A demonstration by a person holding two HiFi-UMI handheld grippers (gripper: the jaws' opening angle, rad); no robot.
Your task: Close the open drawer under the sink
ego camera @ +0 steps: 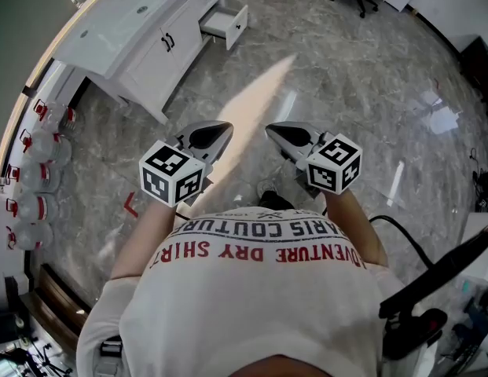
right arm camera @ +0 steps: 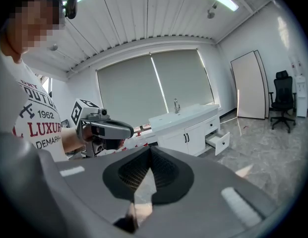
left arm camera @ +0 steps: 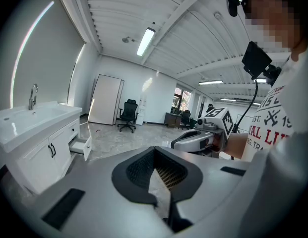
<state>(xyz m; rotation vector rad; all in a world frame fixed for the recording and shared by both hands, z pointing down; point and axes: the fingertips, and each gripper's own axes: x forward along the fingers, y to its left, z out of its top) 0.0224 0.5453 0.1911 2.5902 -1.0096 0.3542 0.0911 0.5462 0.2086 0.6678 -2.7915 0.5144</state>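
**Zero steps done — drawer open, tools far off**

Both tools are clenched on nothing: the left tool [ego camera: 226, 128] and the right tool [ego camera: 270, 129] are held side by side in front of the person's chest. The drawer [ego camera: 228, 23] juts out of the white sink cabinet [ego camera: 161, 49] at about 12 o'clock in the head view, well apart from them across the marble floor [ego camera: 330, 69]. By my reading the whole job is left — approach, meet the drawer front, push it flush.
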